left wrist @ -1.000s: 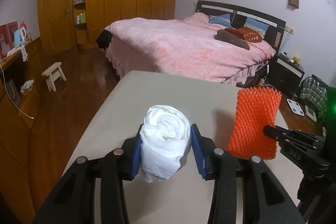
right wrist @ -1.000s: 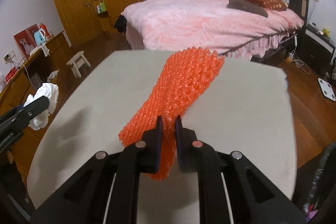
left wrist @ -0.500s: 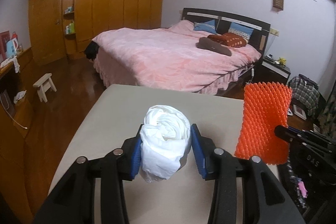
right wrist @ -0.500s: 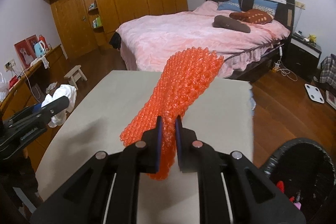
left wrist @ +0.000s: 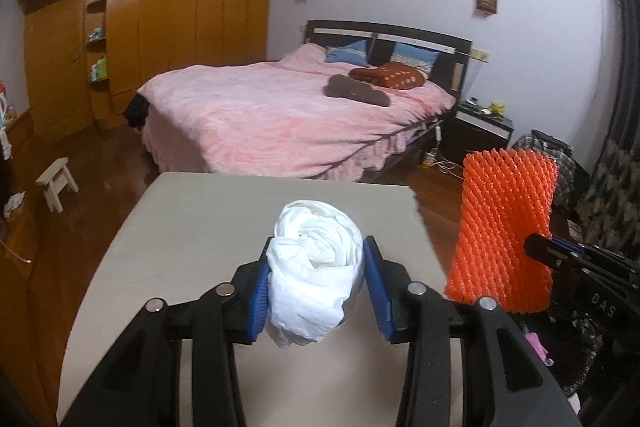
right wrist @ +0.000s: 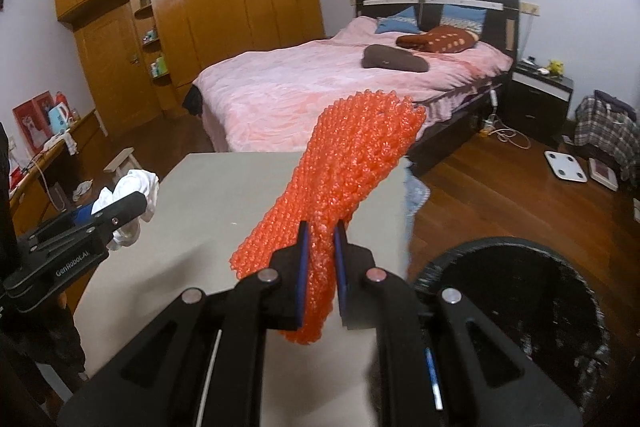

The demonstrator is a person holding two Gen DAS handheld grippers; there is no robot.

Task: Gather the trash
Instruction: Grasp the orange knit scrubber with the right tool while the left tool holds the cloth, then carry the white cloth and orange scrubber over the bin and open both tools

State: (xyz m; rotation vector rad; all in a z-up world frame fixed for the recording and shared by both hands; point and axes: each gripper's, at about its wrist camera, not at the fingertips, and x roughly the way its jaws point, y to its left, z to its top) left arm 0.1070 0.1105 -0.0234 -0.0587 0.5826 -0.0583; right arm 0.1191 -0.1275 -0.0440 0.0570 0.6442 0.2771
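Trash rides in both tools: the left gripper (left wrist: 316, 277) is clamped on a crumpled white tissue wad (left wrist: 314, 269), its blue pads pressing either side, held up over the beige table (left wrist: 192, 227). The right gripper (right wrist: 320, 267) pinches an orange foam net sleeve (right wrist: 344, 183) tight between its nearly closed jaws, the sleeve sticking up and forward past the table's right edge. Below and to the right of it gapes a black trash bin (right wrist: 560, 291) on the wooden floor (right wrist: 500, 187).
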